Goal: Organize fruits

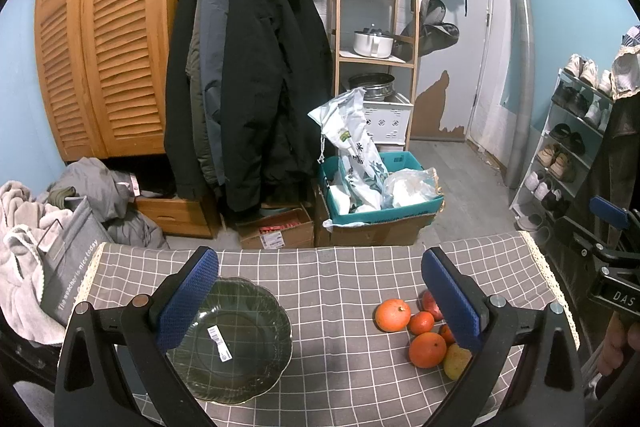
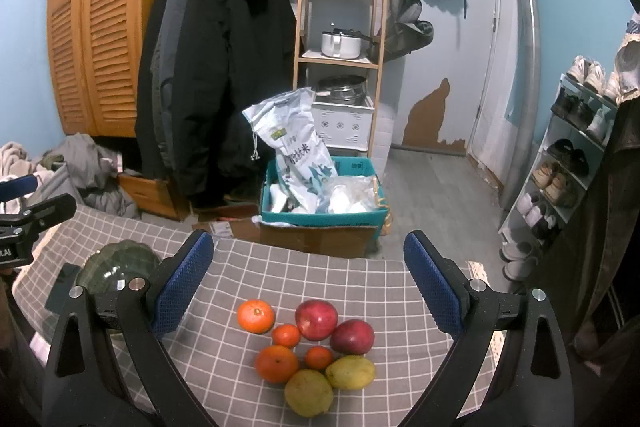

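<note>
Grey checked cloth: the tablecloth is seen spread over the table, its white grid lines plainly visible.
Landmark: the glass plate, dark green and scalloped, is taken as reference; a barcode sticker is seen on it and nothing lies in it.
Fruit cluster: the fruits are grouped on the cloth, well apart from the plate, on its right in the left wrist view.
Oranges: a large orange is noted on the side of the cluster nearest the plate, a second orange nearer the camera.
Mandarins: two small mandarins are found in the middle of the cluster.
Apples: two red apples are placed on the side away from the plate.
Pears: two yellow-green pears are set at the near edge.
Left gripper: jaws are held wide apart, nothing is gripped; one blue pad is seen over the plate.
Right gripper: jaws are held wide apart, nothing is gripped; it is aimed above the fruit cluster.
</note>
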Demonstrator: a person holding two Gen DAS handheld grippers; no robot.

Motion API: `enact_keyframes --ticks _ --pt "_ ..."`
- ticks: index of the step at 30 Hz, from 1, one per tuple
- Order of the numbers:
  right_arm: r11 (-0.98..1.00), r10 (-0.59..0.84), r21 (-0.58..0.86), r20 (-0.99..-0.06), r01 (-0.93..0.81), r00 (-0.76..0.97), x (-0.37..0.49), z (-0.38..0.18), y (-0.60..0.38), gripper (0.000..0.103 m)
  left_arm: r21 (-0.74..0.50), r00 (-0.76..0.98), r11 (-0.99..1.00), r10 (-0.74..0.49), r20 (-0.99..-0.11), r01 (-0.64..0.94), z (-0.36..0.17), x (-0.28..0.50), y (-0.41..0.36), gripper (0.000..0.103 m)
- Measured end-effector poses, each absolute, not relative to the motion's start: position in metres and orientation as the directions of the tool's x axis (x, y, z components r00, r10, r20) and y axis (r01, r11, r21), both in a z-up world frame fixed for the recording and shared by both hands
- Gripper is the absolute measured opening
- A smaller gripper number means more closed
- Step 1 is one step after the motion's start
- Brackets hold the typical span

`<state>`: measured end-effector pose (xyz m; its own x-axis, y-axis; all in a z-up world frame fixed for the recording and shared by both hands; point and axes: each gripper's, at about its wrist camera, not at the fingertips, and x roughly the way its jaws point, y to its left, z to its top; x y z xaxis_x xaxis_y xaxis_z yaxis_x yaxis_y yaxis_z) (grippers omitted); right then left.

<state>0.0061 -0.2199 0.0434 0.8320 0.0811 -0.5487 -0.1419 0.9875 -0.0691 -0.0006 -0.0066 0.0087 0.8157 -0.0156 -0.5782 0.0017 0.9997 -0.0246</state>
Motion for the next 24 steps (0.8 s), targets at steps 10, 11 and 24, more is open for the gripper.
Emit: enact_keyframes --ticks 10,11,24 --pt "0.987 0.081 -0.071 -0.548 -0.143 0.832 0.0062 0.0440 -0.2196 0.094 -0.026 0.815 1.000 -0.017 -0.579 0.002 0.0086 -0.0004 -0.0066 0.102" --pt "0.987 0.081 -0.071 -0.549 -0.142 0.832 0.0062 0.0442 -0.2196 0.094 -0.025 0.815 1.000 -0.016 -0.579 0.002 0.0083 -0.0009 -0.0061 0.102" --pt "0.987 0.080 -0.072 -0.549 -0.142 0.832 0.0064 0.0437 -0.2184 0.094 -0.023 0.815 1.000 -0.016 -0.579 0.004 0.0086 -0.0004 -0.0068 0.102"
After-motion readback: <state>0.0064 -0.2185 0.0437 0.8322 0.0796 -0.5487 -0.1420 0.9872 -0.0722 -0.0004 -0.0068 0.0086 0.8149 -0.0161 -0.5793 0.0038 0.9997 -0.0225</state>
